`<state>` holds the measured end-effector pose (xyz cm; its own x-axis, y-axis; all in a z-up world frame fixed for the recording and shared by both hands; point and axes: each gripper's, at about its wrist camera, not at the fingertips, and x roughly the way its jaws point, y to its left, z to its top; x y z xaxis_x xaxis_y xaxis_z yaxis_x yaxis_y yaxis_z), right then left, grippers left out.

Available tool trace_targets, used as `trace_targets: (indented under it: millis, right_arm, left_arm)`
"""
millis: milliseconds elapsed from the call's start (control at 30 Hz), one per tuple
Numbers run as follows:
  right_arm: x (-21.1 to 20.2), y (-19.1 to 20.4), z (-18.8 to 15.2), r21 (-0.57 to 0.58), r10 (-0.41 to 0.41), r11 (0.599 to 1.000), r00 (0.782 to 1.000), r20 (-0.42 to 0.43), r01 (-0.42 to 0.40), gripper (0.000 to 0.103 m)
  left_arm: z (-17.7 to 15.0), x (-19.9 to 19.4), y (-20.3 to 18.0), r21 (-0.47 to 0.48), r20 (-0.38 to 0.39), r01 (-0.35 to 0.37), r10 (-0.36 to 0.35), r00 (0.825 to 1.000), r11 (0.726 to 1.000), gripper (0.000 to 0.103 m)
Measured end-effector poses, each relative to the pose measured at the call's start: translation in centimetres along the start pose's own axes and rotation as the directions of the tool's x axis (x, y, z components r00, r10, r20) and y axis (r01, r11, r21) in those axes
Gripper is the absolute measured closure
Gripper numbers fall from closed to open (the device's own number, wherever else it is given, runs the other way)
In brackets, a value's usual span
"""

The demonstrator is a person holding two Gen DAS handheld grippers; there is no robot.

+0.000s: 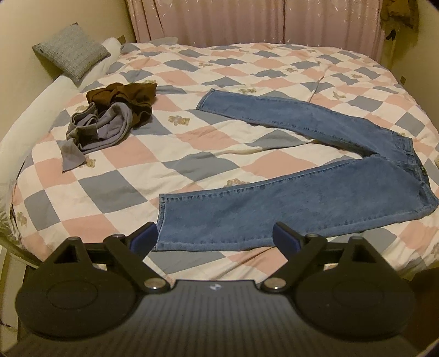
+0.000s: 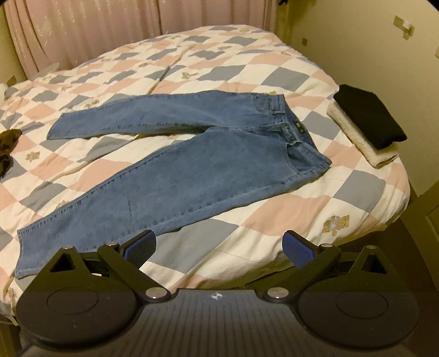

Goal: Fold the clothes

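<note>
A bed [image 1: 192, 170] covered by a quilt checked in pink, grey-blue and white fills both views, with pink curtains [image 1: 260, 19] behind it. Blue jeans [image 1: 315, 192] lie flat on the quilt, legs spread in a V, waistband toward the right side of the bed. A crumpled heap of brown and grey garments [image 1: 109, 115] sits well apart to the left, near a grey pillow [image 1: 71, 53]. At the right edge, a folded black garment [image 2: 367, 118] rests on a folded cream towel [image 2: 356, 137]. The left hand-held gripper [image 1: 215, 237] hovers over the near trouser hem, jaws wide, nothing between them; the right hand-held gripper [image 2: 219, 247] likewise stands wide and empty above the quilt.
</note>
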<state>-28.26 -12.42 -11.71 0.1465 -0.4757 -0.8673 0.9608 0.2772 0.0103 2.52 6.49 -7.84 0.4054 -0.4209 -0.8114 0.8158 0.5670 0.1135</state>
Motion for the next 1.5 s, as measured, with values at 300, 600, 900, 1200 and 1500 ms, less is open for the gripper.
trace_targets:
  millis: [300, 600, 900, 1200, 1500]
  right_arm:
    - [0.3, 2.6, 1.2, -0.061, -0.004, 0.998, 1.000, 0.002, 0.005, 0.002]
    - [2.3, 3.9, 3.8, -0.119, -0.005, 0.993, 1.000, -0.024, 0.002, 0.002]
    - [7.1, 1.7, 9.1, -0.150, 0.009, 0.989, 0.998, -0.058, -0.017, 0.002]
    - [17.5, -6.7, 17.0, -0.046, 0.107, 0.992, 0.975, -0.195, -0.118, 0.003]
    - [30.8, -15.0, 24.3, 0.154, 0.380, 0.924, 0.888, -0.258, -0.351, 0.012]
  left_arm:
    - [-0.5, 2.5, 1.3, 0.000, -0.078, -0.030, 0.030, 0.996, 1.000, 0.014]
    - [1.9, 4.9, 0.4, -0.013, -0.105, -0.049, 0.047, 0.993, 0.999, 0.012]
    - [7.1, 10.4, -5.5, -0.009, -0.155, -0.053, 0.051, 0.987, 0.999, 0.012]
    - [13.8, 19.4, -14.2, 0.054, -0.163, 0.023, -0.014, 0.987, 0.998, 0.013]
    - [20.1, 31.1, -18.8, 0.173, -0.181, 0.160, -0.128, 0.975, 0.972, 0.025]
